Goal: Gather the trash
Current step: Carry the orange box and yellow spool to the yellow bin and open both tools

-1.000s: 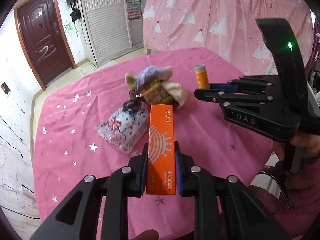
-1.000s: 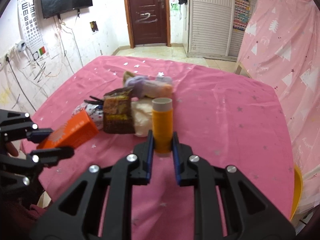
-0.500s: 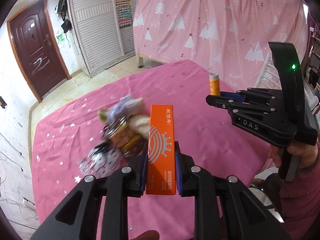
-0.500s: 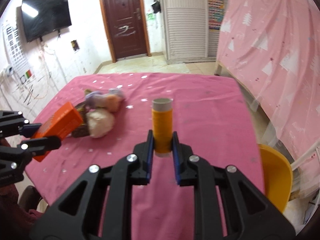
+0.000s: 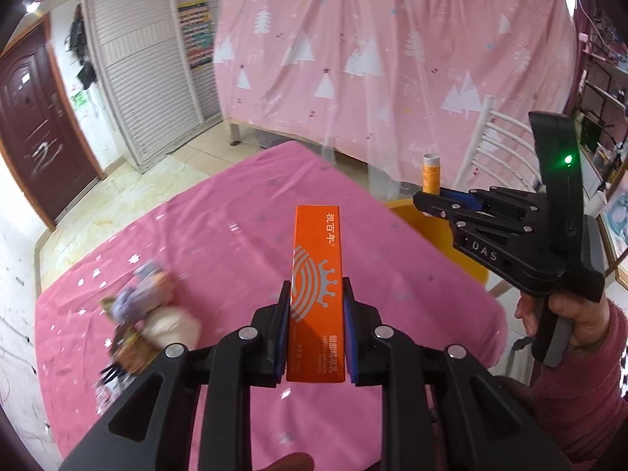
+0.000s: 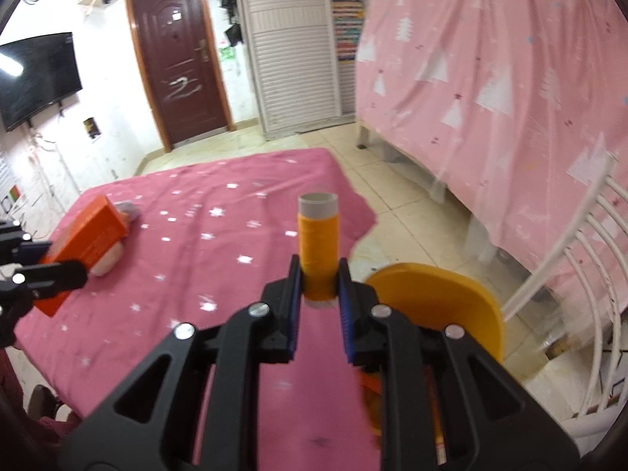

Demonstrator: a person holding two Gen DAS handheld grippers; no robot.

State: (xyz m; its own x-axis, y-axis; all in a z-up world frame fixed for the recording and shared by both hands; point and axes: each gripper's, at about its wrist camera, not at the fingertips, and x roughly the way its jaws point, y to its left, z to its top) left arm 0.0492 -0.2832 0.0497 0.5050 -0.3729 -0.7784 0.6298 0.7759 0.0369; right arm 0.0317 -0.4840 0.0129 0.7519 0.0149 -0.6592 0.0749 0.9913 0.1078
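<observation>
Both pieces of trash are picked up and in carriage, by my judgement toward the yellow bin (image 6: 451, 294) beside the bench (image 5: 235, 235). The left hand-held gripper (image 5: 316, 314) is clamped on the orange box (image 5: 317, 274), held above the pink cloth; the right hand-held gripper (image 6: 318, 286) is clamped on the orange thread spool (image 6: 318, 243), near the bench edge. Next, each load must be over the bin's mouth before the jaws part. The bin's inside is hidden, and the remaining pile (image 5: 153, 314) is blurred.

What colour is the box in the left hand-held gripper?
Orange box with white crown-and-arcs print, clearest in the left wrist view.
</observation>
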